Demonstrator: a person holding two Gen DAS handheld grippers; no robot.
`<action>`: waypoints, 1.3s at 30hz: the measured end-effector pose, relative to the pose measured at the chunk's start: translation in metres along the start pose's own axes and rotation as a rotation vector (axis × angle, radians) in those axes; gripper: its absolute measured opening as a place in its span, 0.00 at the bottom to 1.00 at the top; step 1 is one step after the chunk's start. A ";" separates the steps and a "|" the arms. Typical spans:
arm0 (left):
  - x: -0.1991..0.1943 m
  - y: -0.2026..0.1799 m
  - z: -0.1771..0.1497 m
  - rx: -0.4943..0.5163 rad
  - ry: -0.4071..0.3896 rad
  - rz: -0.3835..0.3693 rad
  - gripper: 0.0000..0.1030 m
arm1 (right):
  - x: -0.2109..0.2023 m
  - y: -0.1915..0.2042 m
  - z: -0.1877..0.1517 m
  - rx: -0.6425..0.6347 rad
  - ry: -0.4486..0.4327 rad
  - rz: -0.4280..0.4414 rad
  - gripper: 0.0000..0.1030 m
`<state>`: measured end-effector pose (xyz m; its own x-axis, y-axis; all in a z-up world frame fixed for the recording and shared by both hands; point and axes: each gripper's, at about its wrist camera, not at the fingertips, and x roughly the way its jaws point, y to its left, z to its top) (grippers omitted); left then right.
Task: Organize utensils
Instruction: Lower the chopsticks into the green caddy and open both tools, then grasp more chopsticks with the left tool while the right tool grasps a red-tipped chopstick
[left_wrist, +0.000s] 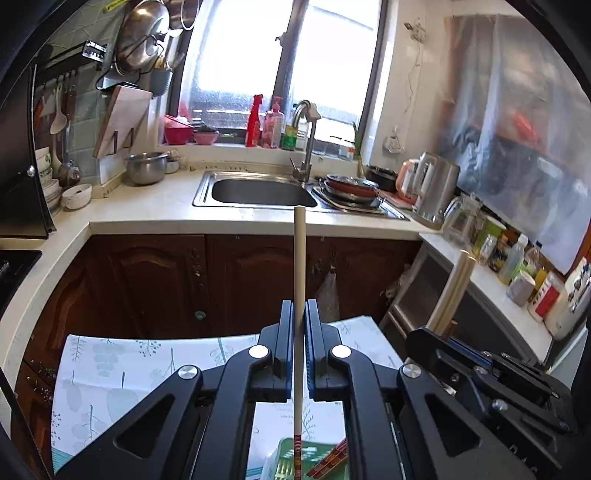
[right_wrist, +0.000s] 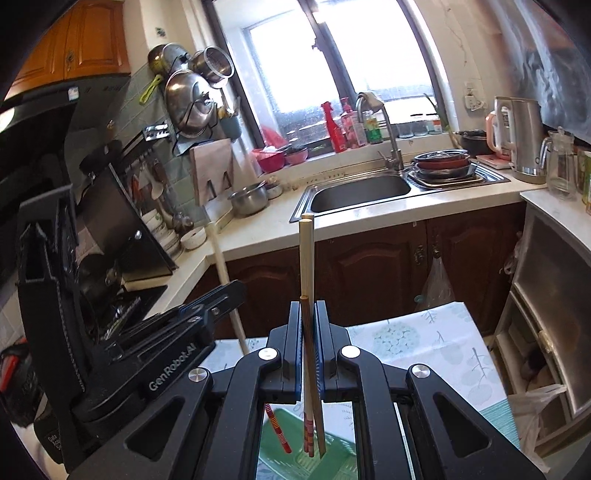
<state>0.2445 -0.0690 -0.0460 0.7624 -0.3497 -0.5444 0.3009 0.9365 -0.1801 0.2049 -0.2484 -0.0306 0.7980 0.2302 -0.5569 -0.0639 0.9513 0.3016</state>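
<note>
Left wrist view: the left gripper (left_wrist: 299, 325) has its blue-padded jaws closed nearly together on a single pale chopstick (left_wrist: 299, 266), which stands upright between the pads, its blunt end reaching up against the counter edge below the sink (left_wrist: 258, 192) and its red-banded tip pointing down toward a green slotted basket (left_wrist: 284, 458). The basket sits on a leaf-patterned cloth (left_wrist: 110, 373) covering the table. At the lower right of this view, more red-banded tips (left_wrist: 332, 458) lie over the basket, and the right gripper's body appears with pale sticks rising from it; its jaws cannot be seen from here.

Right wrist view: the right gripper (right_wrist: 308, 332) is closed on a bundle of chopsticks (right_wrist: 306, 258), at least three, held upright and touching one another; their decorated tips hang just above the basket (right_wrist: 280, 443). Only this view shows the bundle's count and its clamping. The left gripper's body (right_wrist: 166, 332) appears at the left, with its chopstick (right_wrist: 225, 273) slanting up beside it and that stick's red-striped tip over the basket. This view also shows the stacked dishes (right_wrist: 443, 166) on the drainboard, a kettle (right_wrist: 524, 140) and a glass jug (right_wrist: 559, 166) more plainly than the other view.
</note>
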 end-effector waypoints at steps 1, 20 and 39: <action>0.003 0.000 -0.007 0.006 0.014 -0.007 0.03 | 0.006 0.001 -0.010 -0.017 0.006 0.003 0.05; -0.032 0.019 -0.062 0.003 0.298 0.055 0.41 | 0.040 -0.004 -0.104 0.022 0.208 0.091 0.19; -0.100 0.042 -0.130 0.005 0.487 0.037 0.54 | -0.042 0.037 -0.156 0.080 0.298 0.068 0.34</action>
<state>0.1064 0.0084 -0.1051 0.4162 -0.2617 -0.8708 0.2825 0.9475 -0.1497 0.0752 -0.1910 -0.1164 0.5819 0.3541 -0.7321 -0.0546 0.9152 0.3993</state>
